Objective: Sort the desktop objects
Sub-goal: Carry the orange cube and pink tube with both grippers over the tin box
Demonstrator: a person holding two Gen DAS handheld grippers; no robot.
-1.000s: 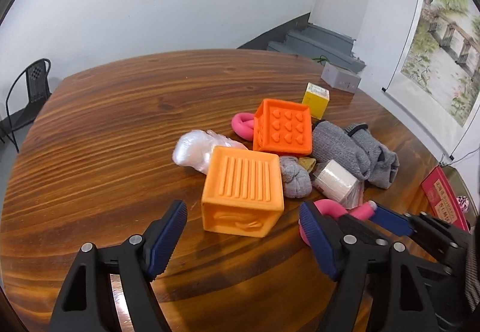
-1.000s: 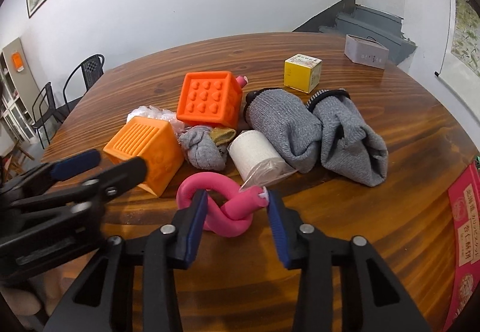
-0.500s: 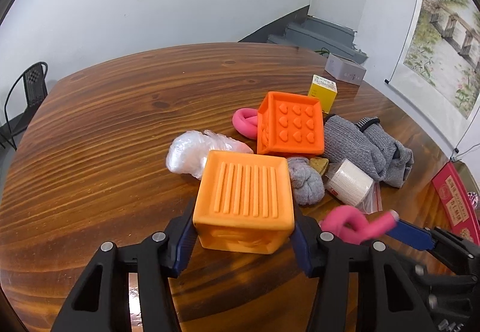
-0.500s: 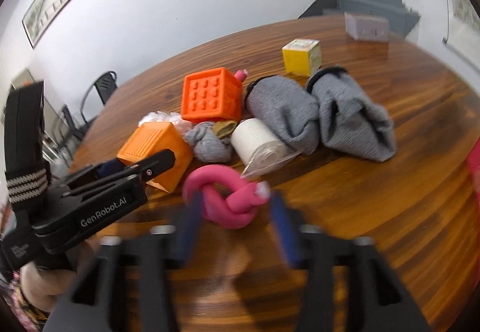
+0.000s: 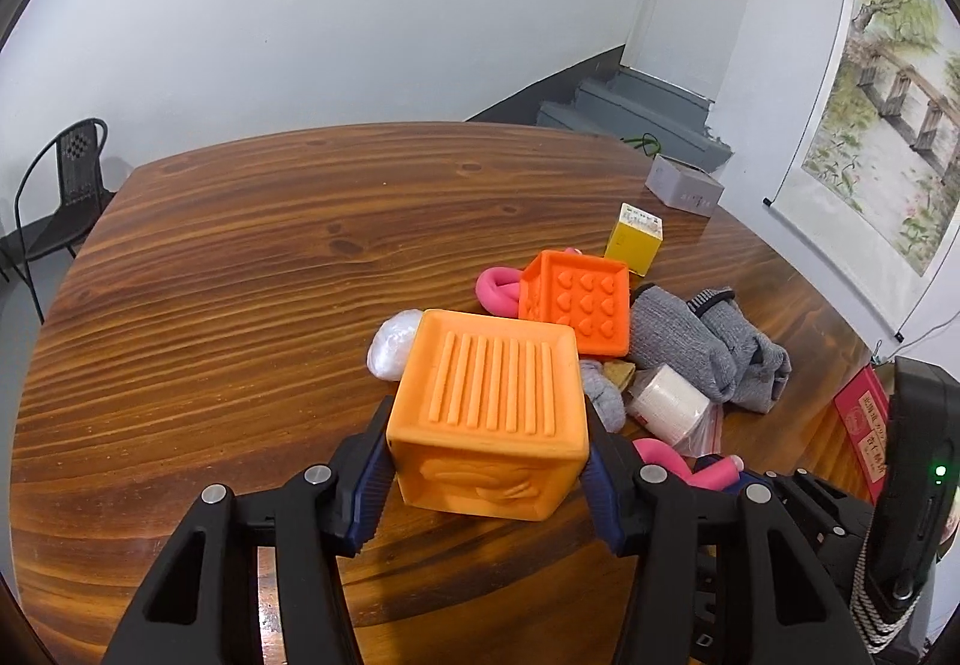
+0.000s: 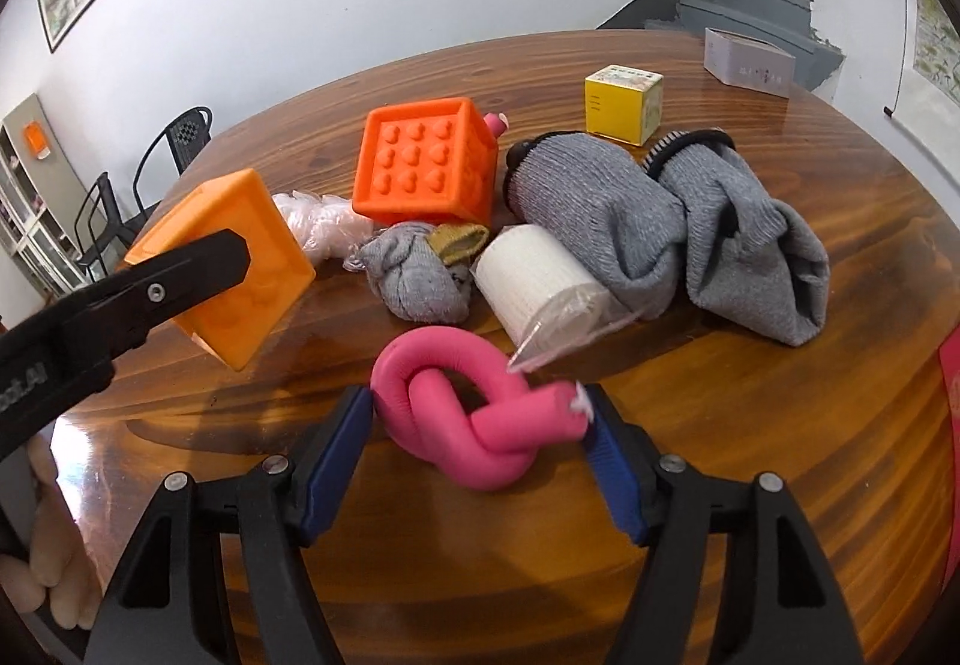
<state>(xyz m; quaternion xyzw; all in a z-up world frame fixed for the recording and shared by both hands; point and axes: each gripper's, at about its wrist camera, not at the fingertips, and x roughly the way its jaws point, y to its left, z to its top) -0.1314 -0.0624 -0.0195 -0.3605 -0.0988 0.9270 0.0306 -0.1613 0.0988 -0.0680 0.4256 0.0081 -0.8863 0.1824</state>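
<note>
- Our left claw is clamped on the ribbed orange cube, pads on its two side faces; in the right wrist view it hangs tilted, clear of the table.
- We judge the cube soft, hollow rubber and light: it likely gives under squeeze, so flat side faces are the right hold.
- Cube has no long axis; ribbed face is up, embossed face toward the camera.
- Our right claw is opening around the pink foam knot, which lies on the table between the pads; whether they still press it we cannot tell.
- Knot looks squishy, very light and grippy; we'd pinch across the crossing. Its long axis runs left-right, free end toward the right pad.
</note>
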